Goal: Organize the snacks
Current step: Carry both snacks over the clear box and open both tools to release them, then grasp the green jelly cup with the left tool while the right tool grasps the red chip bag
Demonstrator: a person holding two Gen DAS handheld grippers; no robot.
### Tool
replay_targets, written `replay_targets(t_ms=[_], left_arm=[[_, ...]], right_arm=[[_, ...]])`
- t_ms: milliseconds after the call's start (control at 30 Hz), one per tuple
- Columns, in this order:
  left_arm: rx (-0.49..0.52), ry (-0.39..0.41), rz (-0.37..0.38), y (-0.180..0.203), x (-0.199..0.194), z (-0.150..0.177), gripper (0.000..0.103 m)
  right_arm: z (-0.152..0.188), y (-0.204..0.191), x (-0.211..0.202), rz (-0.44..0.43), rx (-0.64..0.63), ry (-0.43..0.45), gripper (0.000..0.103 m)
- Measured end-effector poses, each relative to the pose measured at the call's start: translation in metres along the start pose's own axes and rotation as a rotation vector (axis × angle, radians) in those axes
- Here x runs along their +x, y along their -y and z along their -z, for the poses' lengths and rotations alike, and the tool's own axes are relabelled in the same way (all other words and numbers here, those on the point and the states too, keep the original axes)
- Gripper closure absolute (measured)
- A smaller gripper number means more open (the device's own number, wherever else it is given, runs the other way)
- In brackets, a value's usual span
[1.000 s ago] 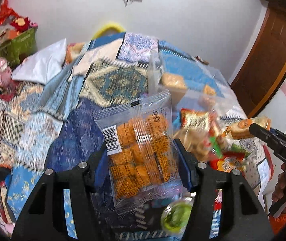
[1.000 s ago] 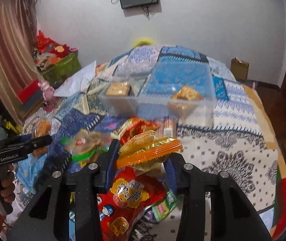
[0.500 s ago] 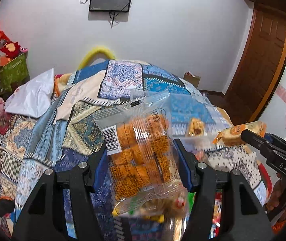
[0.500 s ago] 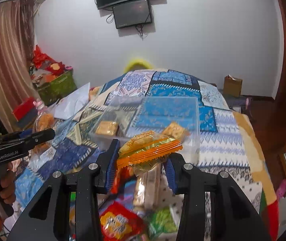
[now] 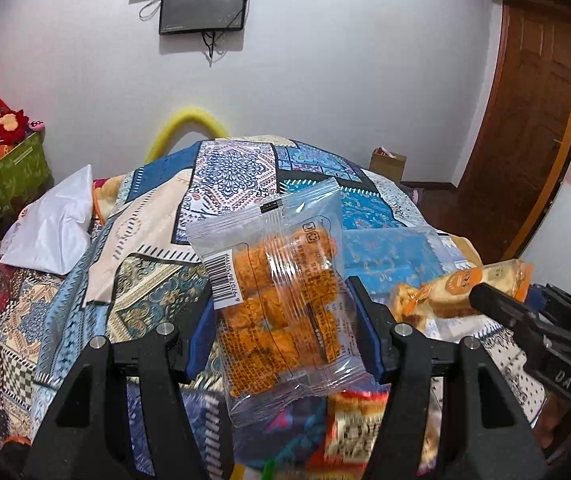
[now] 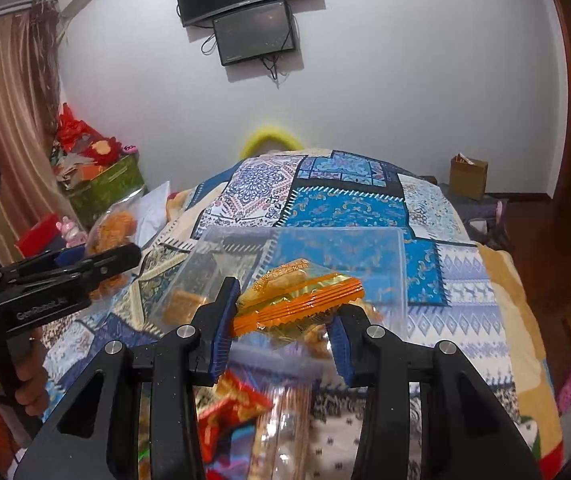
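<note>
A patchwork-quilted bed [image 6: 465, 272] carries a clear bin [image 6: 389, 248] and snack packets [image 6: 225, 412].

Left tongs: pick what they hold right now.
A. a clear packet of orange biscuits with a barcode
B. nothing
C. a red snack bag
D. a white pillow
A: in the left wrist view the left tongs clamp the clear packet of orange biscuits between their blue pads.

Left claw [image 5: 285, 334]: matte blk plastic arms w/ triangular cut-outs, round silver screws showing along the top, blue ribbed pads lining the inner faces. Right claw [image 6: 283, 336]: same blk build, silver screws, blue ribbed pads. White lettering showing on each claw's side: "GenRobot.AI" on the left, "DAS" on the right. Hand [image 6: 25, 380] wrapping the left claw's blk pistol-type handle.
</note>
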State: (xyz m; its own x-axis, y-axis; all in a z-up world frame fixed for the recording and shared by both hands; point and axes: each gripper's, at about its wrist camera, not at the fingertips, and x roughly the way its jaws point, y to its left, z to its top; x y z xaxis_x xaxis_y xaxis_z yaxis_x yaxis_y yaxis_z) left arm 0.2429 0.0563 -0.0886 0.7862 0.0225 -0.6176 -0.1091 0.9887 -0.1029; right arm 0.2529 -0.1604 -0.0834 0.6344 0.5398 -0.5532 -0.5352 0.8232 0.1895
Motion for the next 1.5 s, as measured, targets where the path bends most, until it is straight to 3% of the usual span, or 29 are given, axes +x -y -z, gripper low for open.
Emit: replay_targets(t_ms=[233,600,767,900,967,1033,1333,1500], left_arm=[[0.028,-0.008,-0.037,0.010,0.038,-0.015,0.043],[0.063,-0.145,-0.048,0.014,0.102,-0.012,0.042],[0.061,-0.178,-0.049,0.009,0.107,-0.007,0.039],[0.041,-0.192,-0.043,0.005,0.101,-0.006,0.035],[0.030,-0.195,-0.034,0.004,0.095,-0.006,0.035],[0.027,-0.188,-0.023,0.004,0.085,-0.009,0.034],[0.041,-0.093,0.006,0.003,0.012,-0.016,0.028],[0.034,-0.065,0.017,-0.001,-0.033,-0.006,0.024]], right_arm=[[-0.006,0.002,0.038,-0.001,-0.020,-0.064,0.065],[0.000,0.001,0.089,-0.054,-0.009,-0.196,0.065],[0.006,-0.002,0.095,-0.046,-0.041,-0.231,0.064],[0.009,0.000,0.097,-0.035,-0.025,-0.265,0.060],[0.009,0.002,0.098,-0.039,-0.015,-0.283,0.054],[0.009,0.003,0.095,-0.026,-0.013,-0.286,0.042],[-0.003,-0.007,0.039,0.036,-0.079,-0.192,0.039],[-0.006,-0.019,-0.007,-0.001,-0.052,-0.113,0.035]])
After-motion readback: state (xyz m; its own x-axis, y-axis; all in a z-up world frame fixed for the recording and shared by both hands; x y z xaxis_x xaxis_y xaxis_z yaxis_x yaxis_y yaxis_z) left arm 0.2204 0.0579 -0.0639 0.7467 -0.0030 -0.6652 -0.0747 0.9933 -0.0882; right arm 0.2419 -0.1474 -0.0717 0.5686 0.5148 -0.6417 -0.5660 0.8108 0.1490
